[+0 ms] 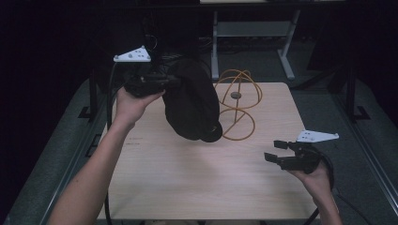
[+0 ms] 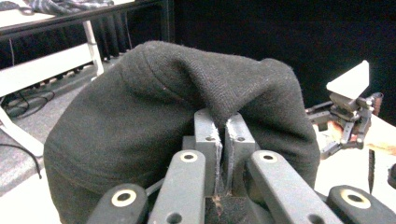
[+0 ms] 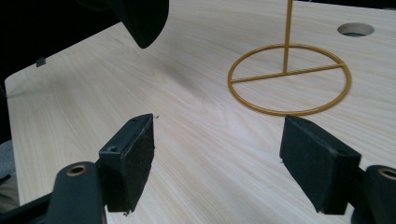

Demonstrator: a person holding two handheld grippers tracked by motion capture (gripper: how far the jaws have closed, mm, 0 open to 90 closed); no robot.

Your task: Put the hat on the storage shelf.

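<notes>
The left hand-held gripper (image 1: pixel 176 82) pinches a black cap (image 1: pixel 191 101) above the tabletop (image 1: pixel 187 173); the right hand-held gripper (image 1: pixel 274 151) hovers open beside a wire stand (image 1: pixel 237 101).

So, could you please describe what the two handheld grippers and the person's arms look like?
Both are black two-jaw tools. The left gripper and the right gripper each carry a pale grey three-cornered plate with small dark holes on top, and a black cable trails from each. The jaws are flat rectangular blocks with dark pads, mounted on black links with brass-ringed pivots. The forearms are bare, with no sleeves or gloves in view.
</notes>
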